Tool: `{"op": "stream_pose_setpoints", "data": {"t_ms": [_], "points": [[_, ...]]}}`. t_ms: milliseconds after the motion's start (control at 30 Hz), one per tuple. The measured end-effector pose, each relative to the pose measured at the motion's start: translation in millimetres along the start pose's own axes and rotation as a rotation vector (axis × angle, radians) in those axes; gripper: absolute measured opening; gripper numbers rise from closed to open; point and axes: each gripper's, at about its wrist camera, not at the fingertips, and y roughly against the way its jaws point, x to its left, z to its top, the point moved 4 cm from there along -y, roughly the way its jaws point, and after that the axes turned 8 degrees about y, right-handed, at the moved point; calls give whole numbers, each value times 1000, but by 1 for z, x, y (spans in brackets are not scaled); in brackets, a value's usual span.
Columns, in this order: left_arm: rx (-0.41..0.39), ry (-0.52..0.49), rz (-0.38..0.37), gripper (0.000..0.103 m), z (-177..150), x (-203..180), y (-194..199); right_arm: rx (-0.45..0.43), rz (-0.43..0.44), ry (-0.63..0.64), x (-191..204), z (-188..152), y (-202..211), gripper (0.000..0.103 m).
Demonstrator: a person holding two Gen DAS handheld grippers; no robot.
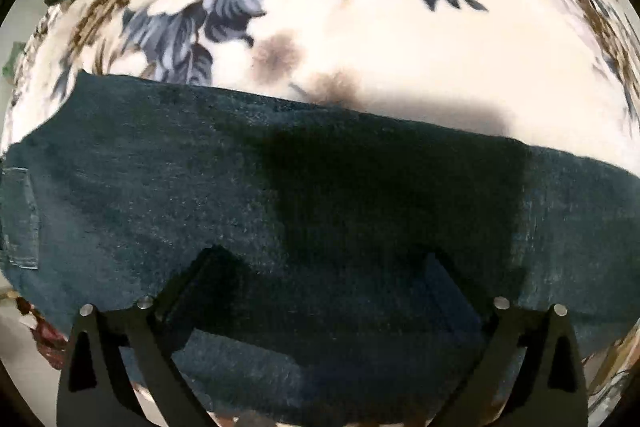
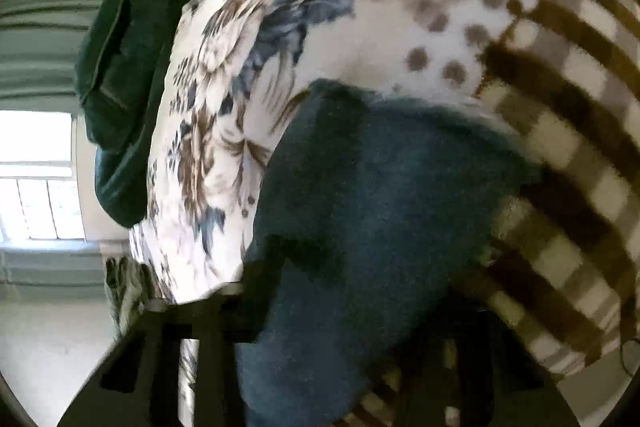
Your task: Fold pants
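Left gripper (image 1: 320, 267) is wide open, pointing straight down over the dark pants (image 1: 200, 187), nothing between its fingers. Right gripper (image 2: 348, 339) is blurred; it reads as closed, with pants fabric (image 2: 380, 207) bunched up at its fingers, so probably pinching denim. The pants lie as a flat band across the bed (image 1: 400, 47), on the floral cover, far edge parallel to the bed's width. Risks: right pinch catches one layer only, so the fold drags crooked; left closes on the cover along with the denim; a fast pull rumples the flat section. No containers in view; a dark green bundle (image 2: 124, 75) sits at the bed's far edge.
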Motion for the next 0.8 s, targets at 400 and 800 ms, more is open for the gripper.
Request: {"op": "stream_pose_setpoints", "data": {"t_ms": [400,800], "points": [[-26,41,-82,103,-10,15,8,-89,32,112,82,-20,32,8],[-49,242,-198,103,-35,153,92,-76,139,391,290,-131,56,7]]}}
